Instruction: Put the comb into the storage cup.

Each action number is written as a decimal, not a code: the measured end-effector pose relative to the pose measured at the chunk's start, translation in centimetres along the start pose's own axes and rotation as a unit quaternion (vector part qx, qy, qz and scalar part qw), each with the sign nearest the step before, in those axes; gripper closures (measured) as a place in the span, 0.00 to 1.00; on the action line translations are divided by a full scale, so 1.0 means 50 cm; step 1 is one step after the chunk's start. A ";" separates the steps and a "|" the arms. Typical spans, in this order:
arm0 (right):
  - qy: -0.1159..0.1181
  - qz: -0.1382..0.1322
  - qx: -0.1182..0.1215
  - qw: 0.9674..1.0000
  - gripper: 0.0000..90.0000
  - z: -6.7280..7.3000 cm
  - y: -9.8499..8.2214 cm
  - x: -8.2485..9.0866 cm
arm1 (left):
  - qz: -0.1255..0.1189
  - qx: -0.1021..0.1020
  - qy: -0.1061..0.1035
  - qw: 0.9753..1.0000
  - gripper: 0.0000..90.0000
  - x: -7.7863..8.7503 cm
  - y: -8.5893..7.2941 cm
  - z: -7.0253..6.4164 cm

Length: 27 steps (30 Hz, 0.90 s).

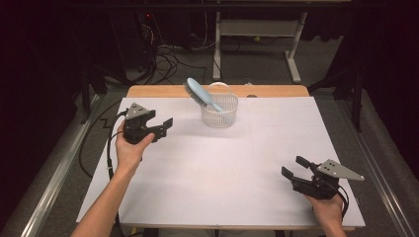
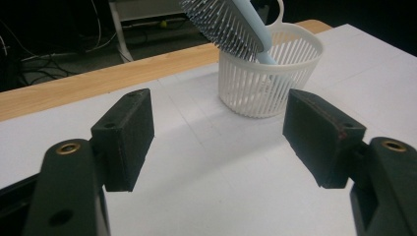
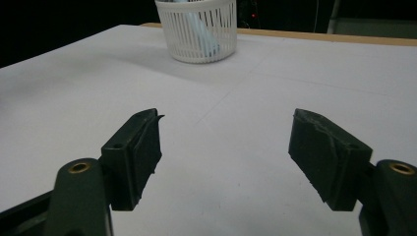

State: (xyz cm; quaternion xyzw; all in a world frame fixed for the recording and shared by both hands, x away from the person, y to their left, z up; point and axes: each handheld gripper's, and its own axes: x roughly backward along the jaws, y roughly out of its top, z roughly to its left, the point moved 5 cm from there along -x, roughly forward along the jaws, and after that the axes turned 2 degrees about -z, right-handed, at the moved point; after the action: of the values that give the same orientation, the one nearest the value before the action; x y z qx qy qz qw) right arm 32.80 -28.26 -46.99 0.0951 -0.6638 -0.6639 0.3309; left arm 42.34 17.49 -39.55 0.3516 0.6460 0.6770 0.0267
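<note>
High view, near edge: two forearms come in from the bottom, one hand on each tool, both over the white table cover (image 1: 222, 168).
Right gripper (image 1: 292, 169): low at the near right of the table, held in the person's right hand (image 1: 327, 203), jaws spread and nothing between them.
Right gripper view: both black pads (image 3: 140, 147) stand wide apart over bare white surface, released, touching nothing; the basket sits well ahead, up near the top of the view.
Left gripper (image 1: 167, 127): farther up on the left side, gripped by the left hand (image 1: 129, 148), nose aimed toward the basket, jaws parted and empty.
Left gripper view: the two pads (image 2: 129, 132) frame open white surface, with the basket just past them and slightly right; there's a clear gap, no contact.
White basket (image 1: 220, 110): slotted plastic, upright, standing near the far middle of the cover, well apart from the right gripper, near the left one.
Hairbrush (image 1: 200, 93): pale blue, handle end down inside the basket, bristled head sticking out over the rim and leaning to the left.
Wooden table edge (image 1: 276, 91): a bare strip showing behind the cover.
Beyond: dark floor with loose cables (image 1: 168, 57) and a grey desk frame (image 1: 294, 52).
</note>
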 end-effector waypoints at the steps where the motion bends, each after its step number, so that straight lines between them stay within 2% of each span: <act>1: 0.000 0.000 0.000 1.000 0.32 0.000 0.000 0.000 | -0.001 -0.002 0.000 1.000 0.32 0.002 0.000 0.000; 11: -0.002 -0.001 -0.002 1.000 0.32 -0.001 0.000 0.001 | -0.006 -0.005 -0.002 1.000 0.32 0.013 -0.009 -0.005; 27: -0.004 -0.002 -0.003 1.000 0.32 -0.001 0.001 0.001 | -0.013 0.003 0.001 1.000 0.32 0.036 -0.028 0.005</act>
State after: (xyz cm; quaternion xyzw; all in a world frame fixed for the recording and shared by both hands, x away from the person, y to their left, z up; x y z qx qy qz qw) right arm 32.78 -28.34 -46.94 0.0929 -0.6632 -0.6668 0.3269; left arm 40.52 18.81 -40.05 0.3428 0.6525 0.6749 0.0339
